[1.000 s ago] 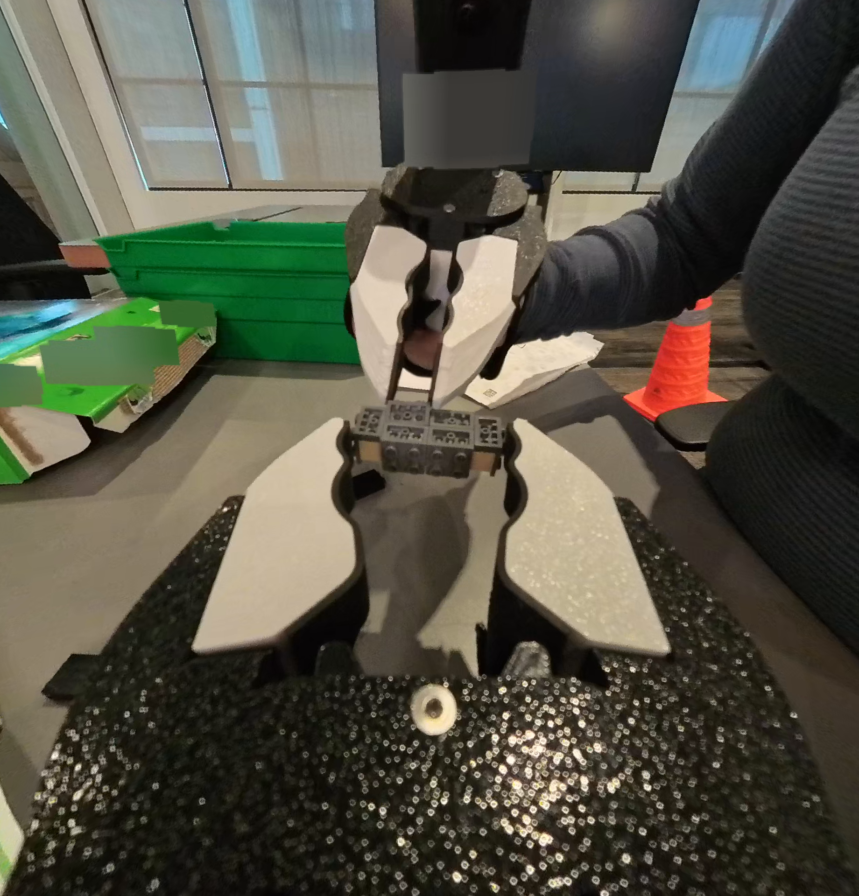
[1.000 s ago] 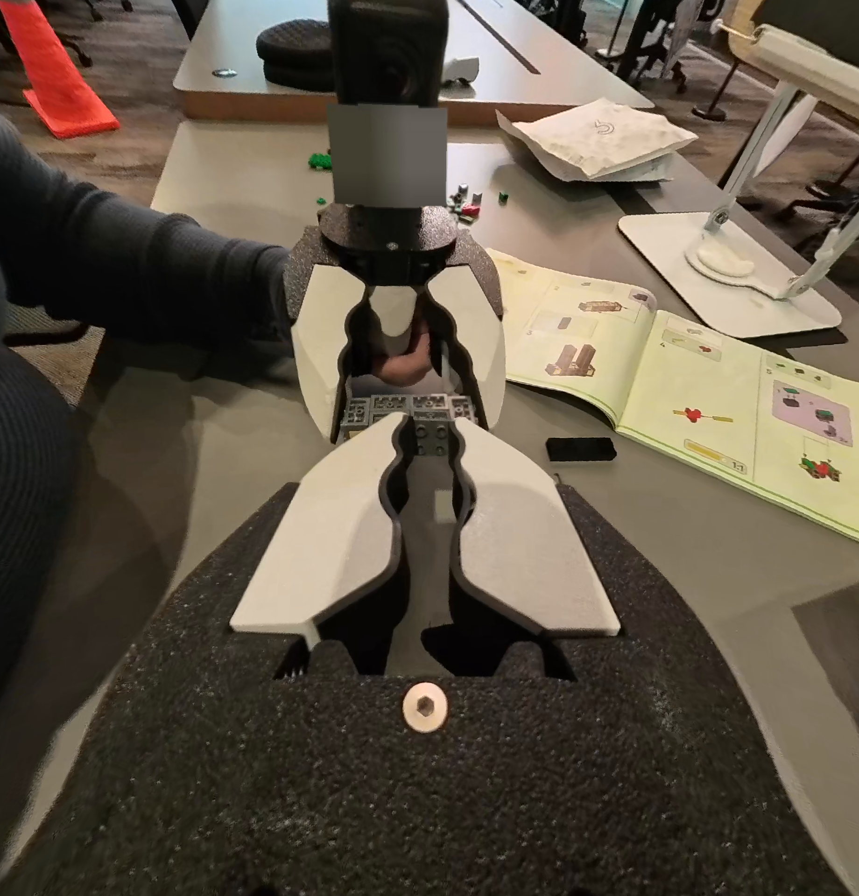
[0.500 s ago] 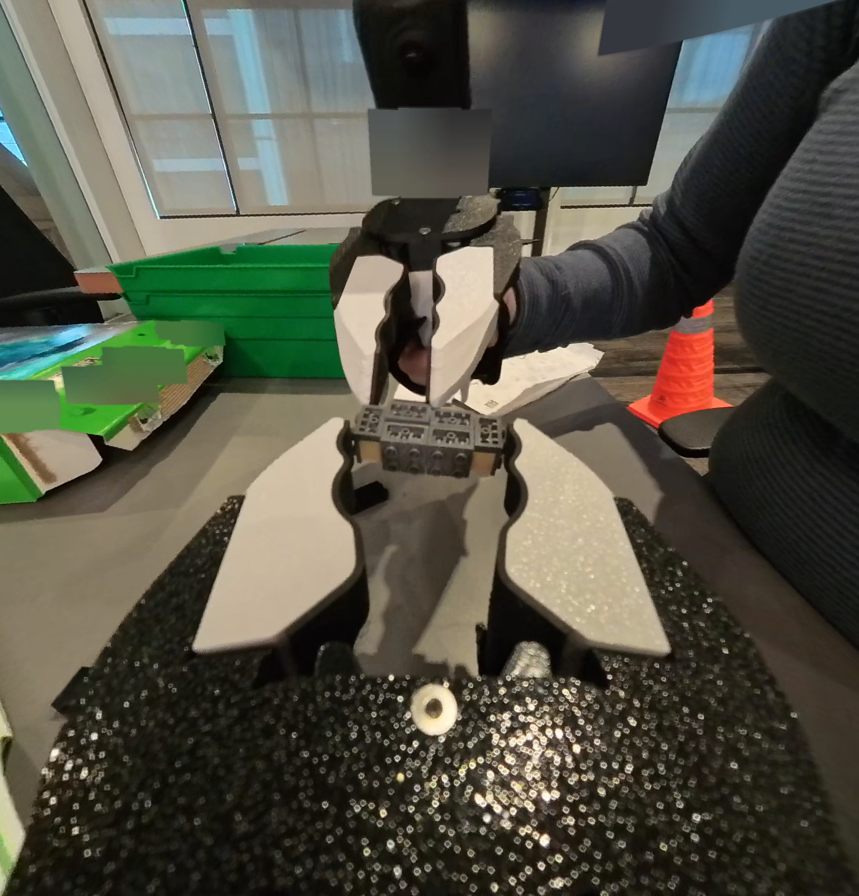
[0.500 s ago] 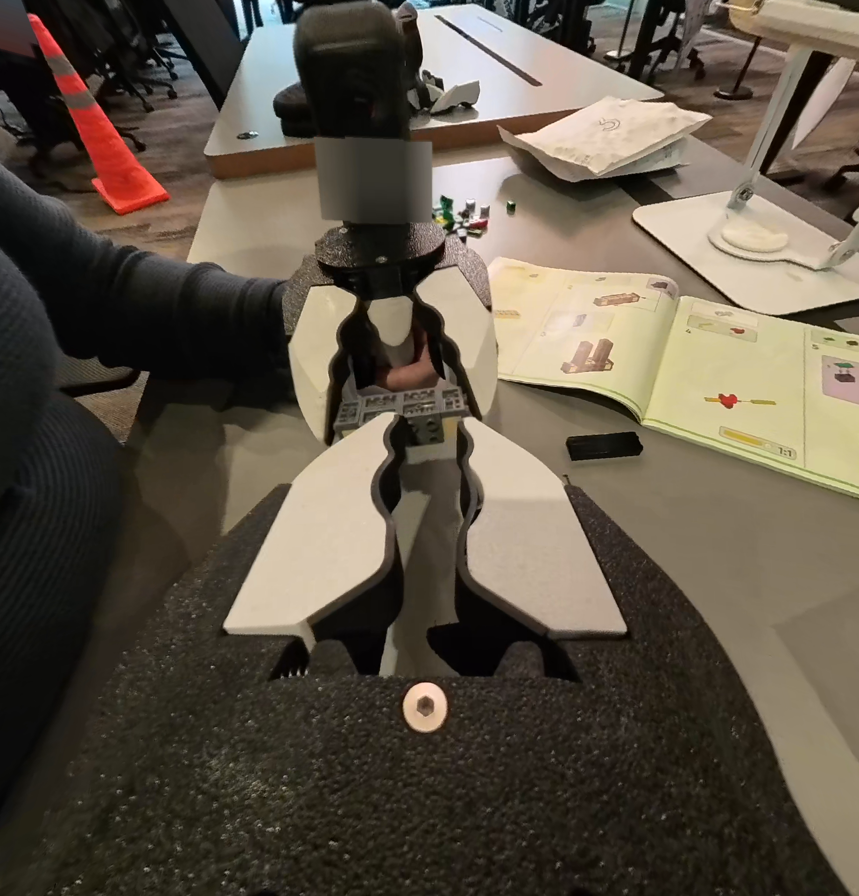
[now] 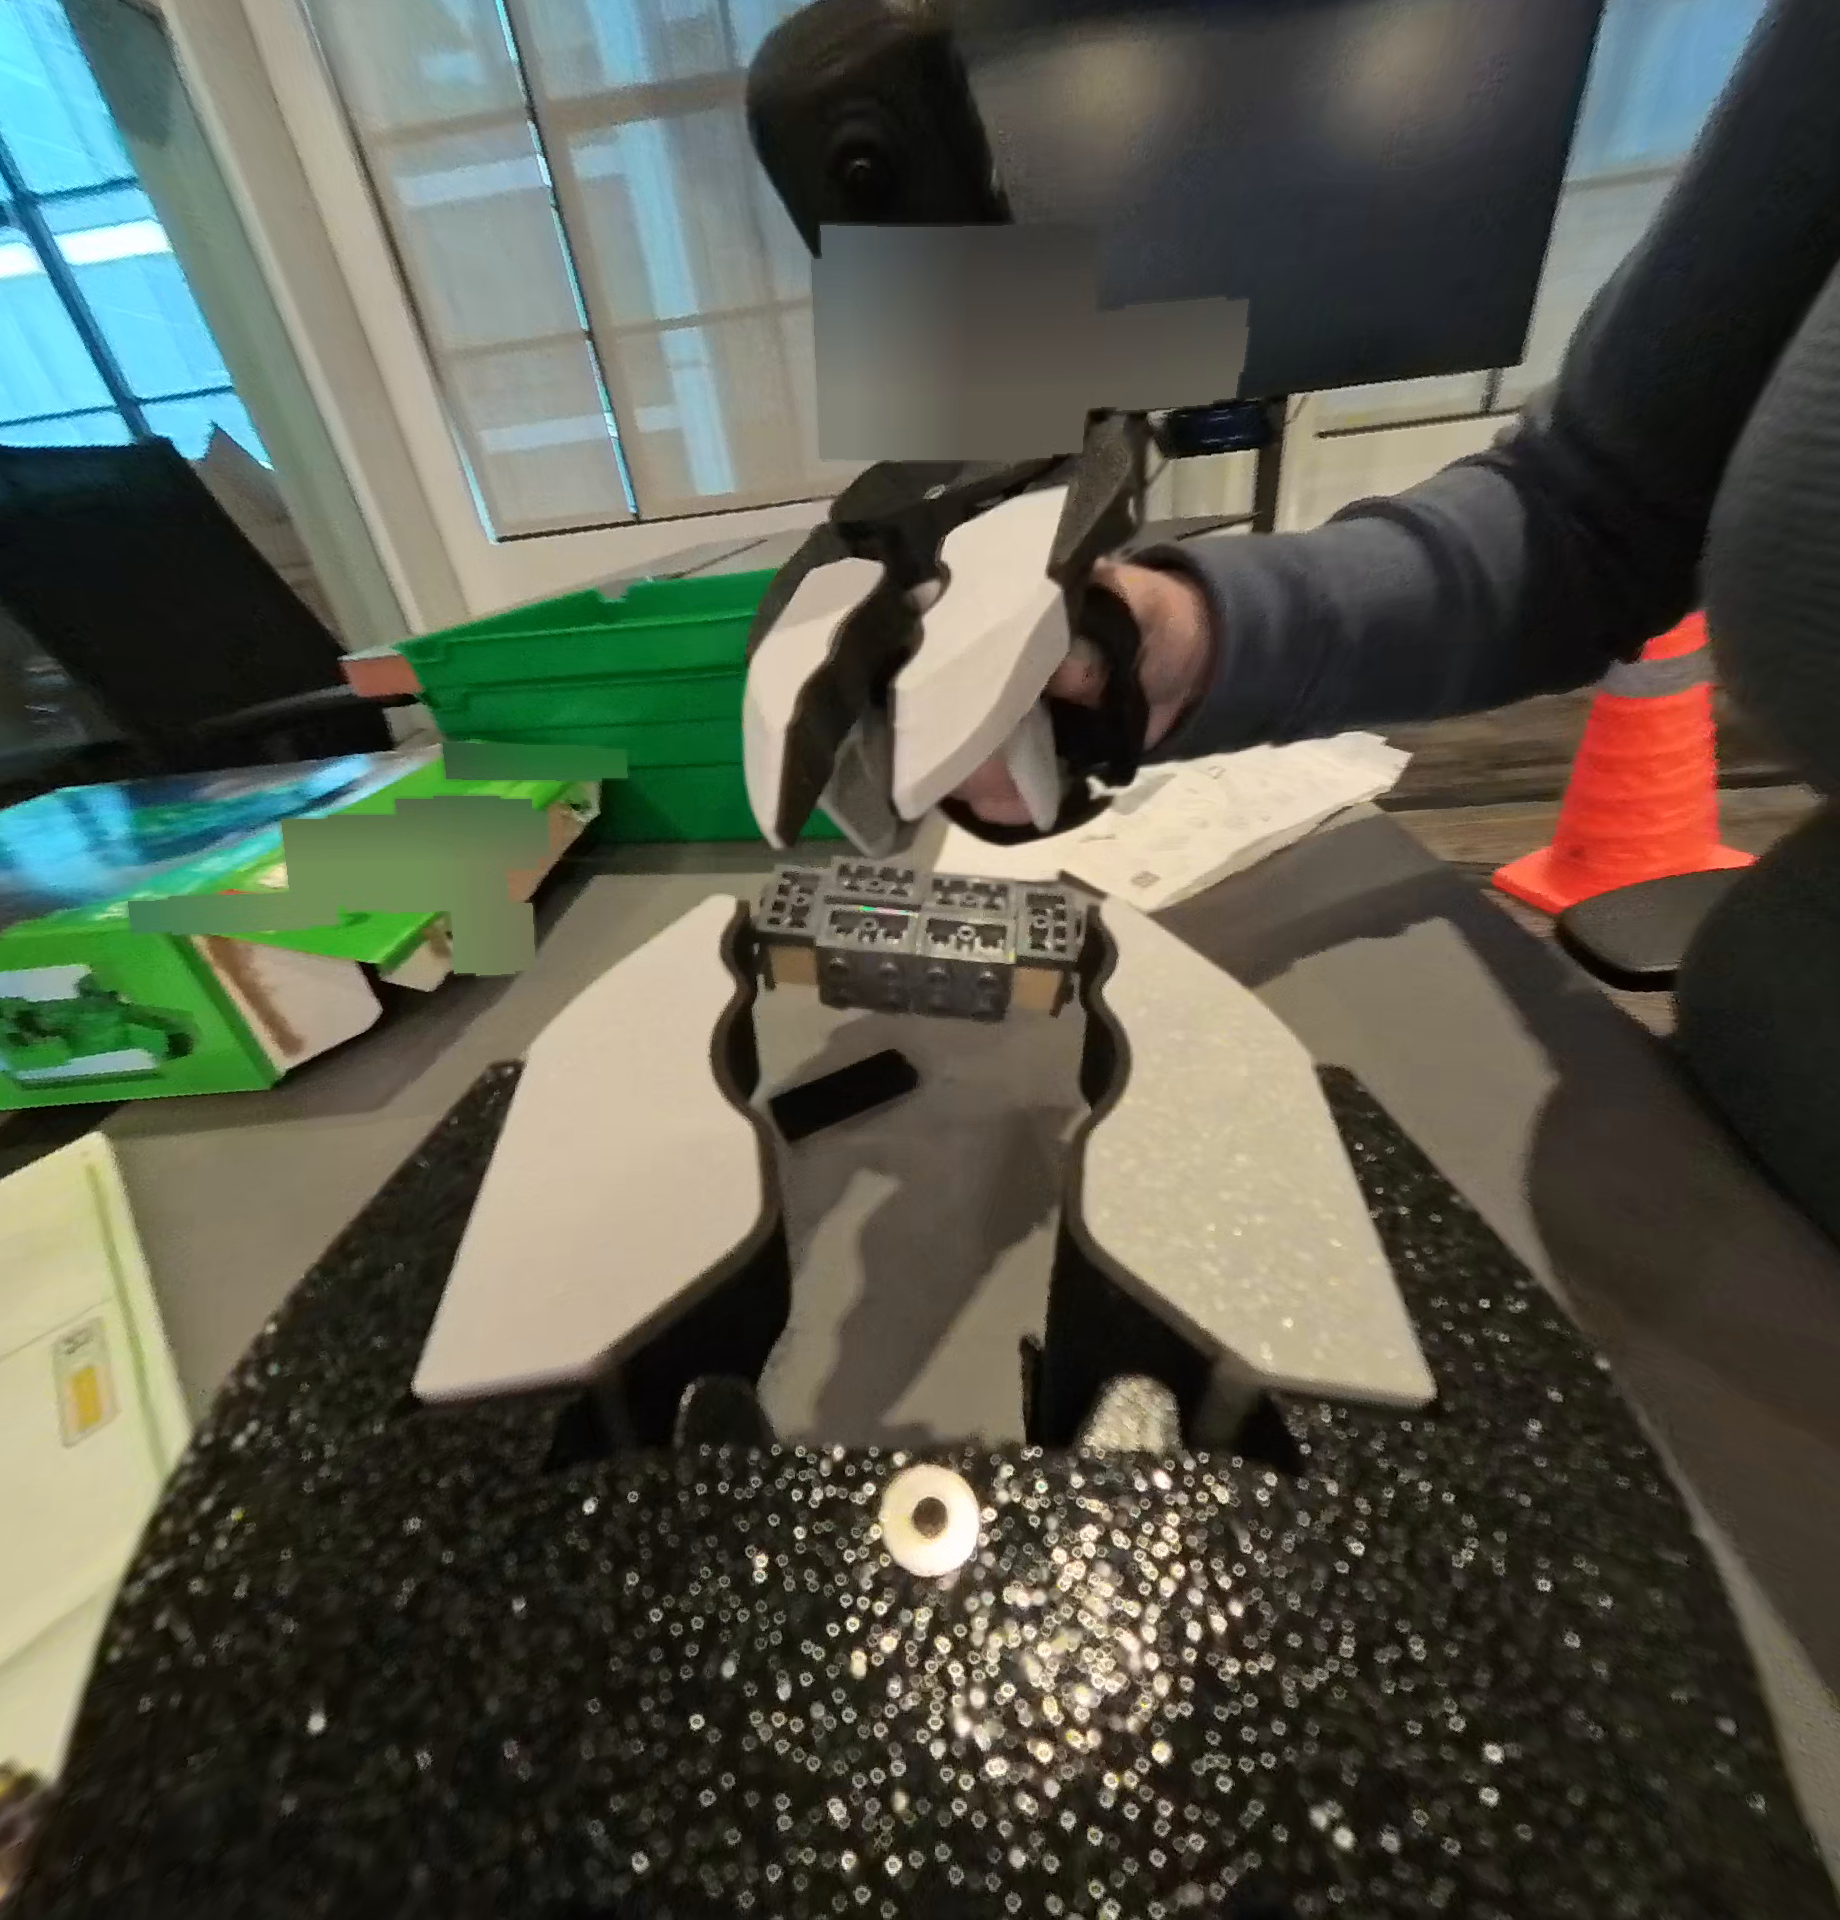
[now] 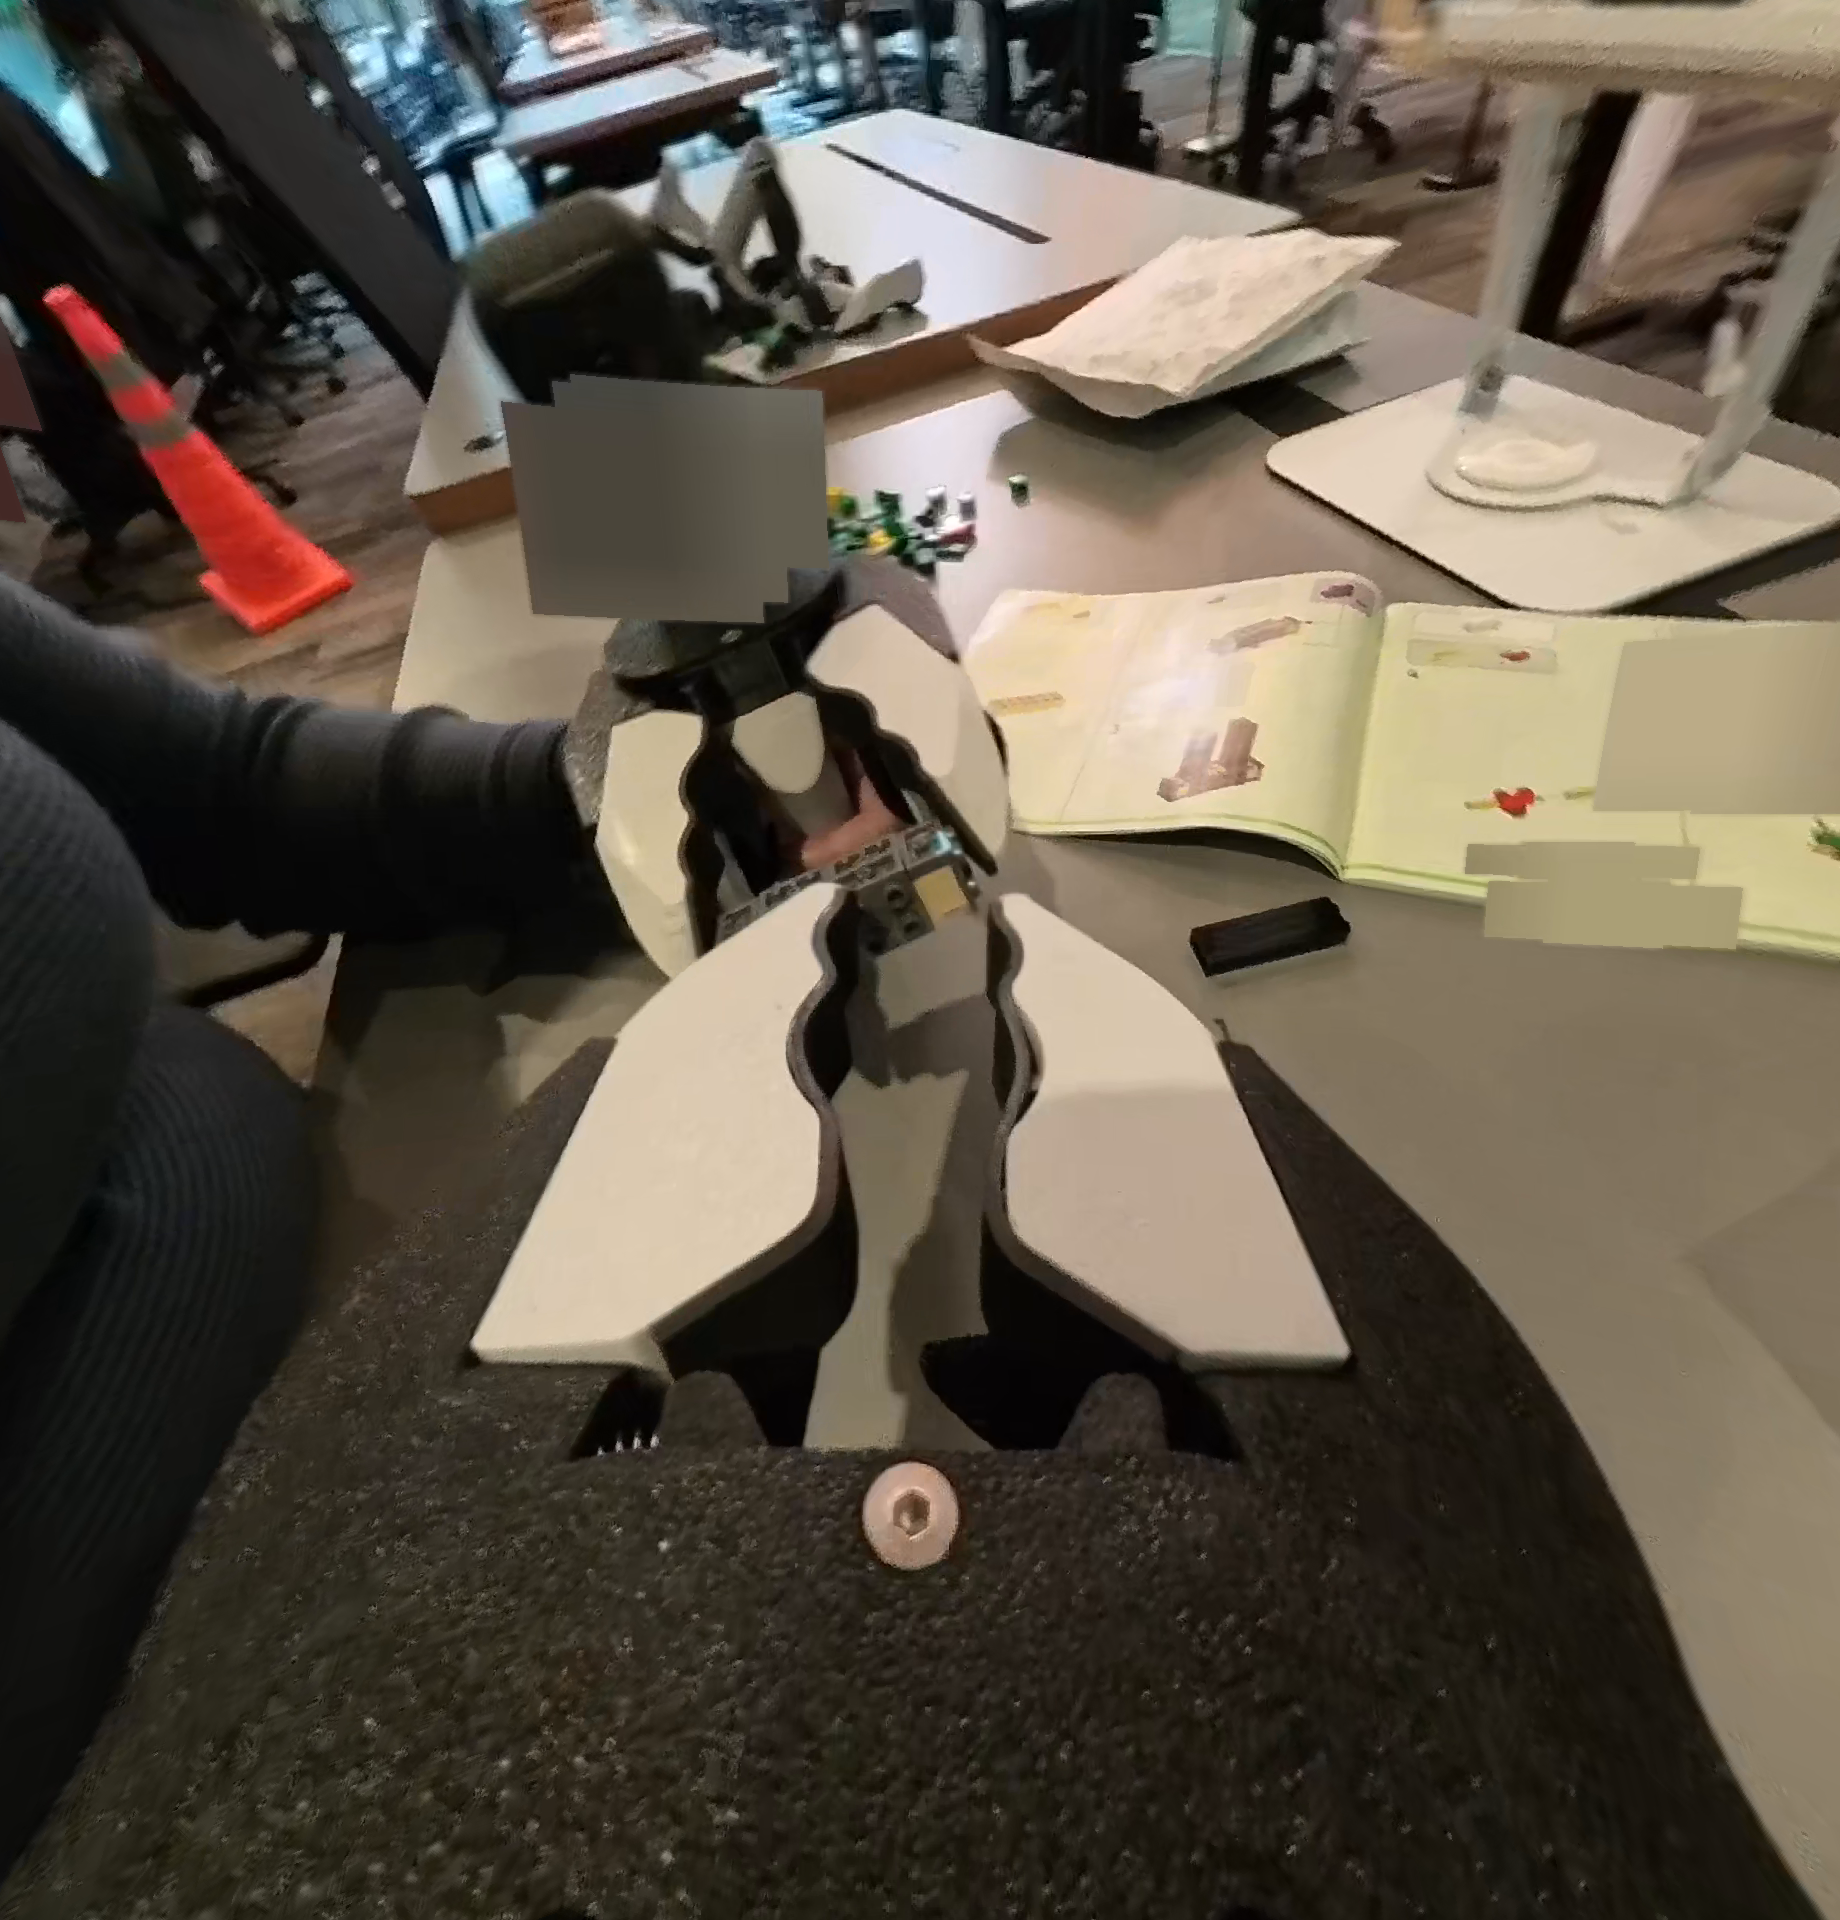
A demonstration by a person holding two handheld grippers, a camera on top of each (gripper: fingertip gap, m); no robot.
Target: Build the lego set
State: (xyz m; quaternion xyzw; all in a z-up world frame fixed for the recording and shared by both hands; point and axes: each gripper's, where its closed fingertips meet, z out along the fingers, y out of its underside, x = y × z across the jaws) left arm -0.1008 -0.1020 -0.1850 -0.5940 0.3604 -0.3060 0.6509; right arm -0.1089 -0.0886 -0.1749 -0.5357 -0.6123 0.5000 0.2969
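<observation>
Left gripper [image 5: 916,966] clamped the grey assembly [image 5: 921,940] off the table; right gripper [image 5: 843,821] hovered above, jaws ajar, empty. Careless pressing might twist it loose.

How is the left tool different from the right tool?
The left tool grips the gray lego block; the right tool holds nothing. The left tool's fingers are spread wide around the block, while the right tool's sit closer together. The right tool hangs tilted just above the block, not touching it. Both have white fingers and black bodies.
</observation>
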